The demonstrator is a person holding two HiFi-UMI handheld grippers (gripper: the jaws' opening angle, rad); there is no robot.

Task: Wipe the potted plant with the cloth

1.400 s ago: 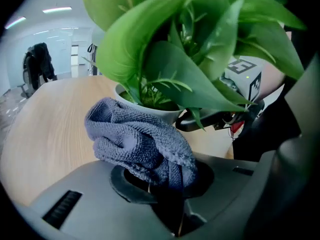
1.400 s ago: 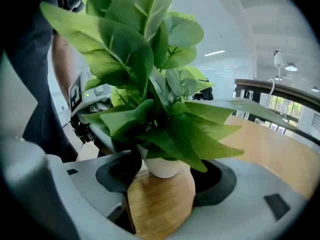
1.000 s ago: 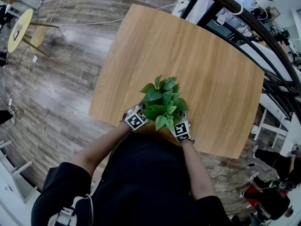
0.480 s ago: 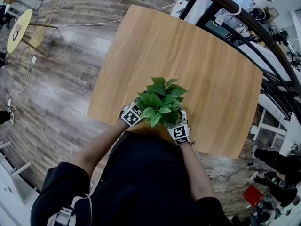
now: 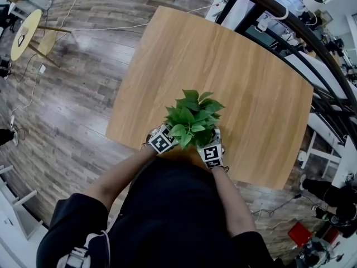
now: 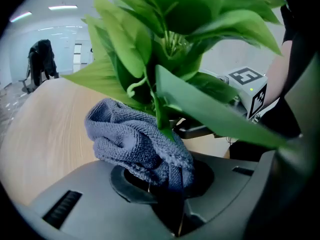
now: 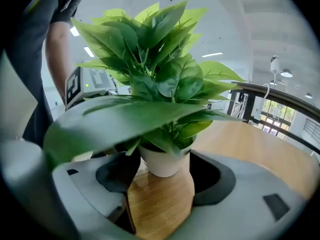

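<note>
A leafy green potted plant (image 5: 192,118) stands near the front edge of the wooden table (image 5: 245,77). My left gripper (image 5: 163,141) sits at its left side, shut on a bunched blue-grey cloth (image 6: 136,143) that presses up against the lower leaves (image 6: 170,39) and a stem. My right gripper (image 5: 211,153) is at the plant's right side. Its jaws close on both sides of the small white pot (image 7: 162,163), with foliage (image 7: 160,69) hanging over them. In the head view the leaves hide both grippers' fingertips and the pot.
The table's front edge (image 5: 167,151) runs just under the grippers, against the person's body. A black railing (image 5: 301,32) runs along the far right. A yellow round table (image 5: 23,33) stands far left on the wood floor.
The foliage has turned and shifted slightly over the last second. Both grippers stayed at the plant's base, the right one edging a little toward the left.
</note>
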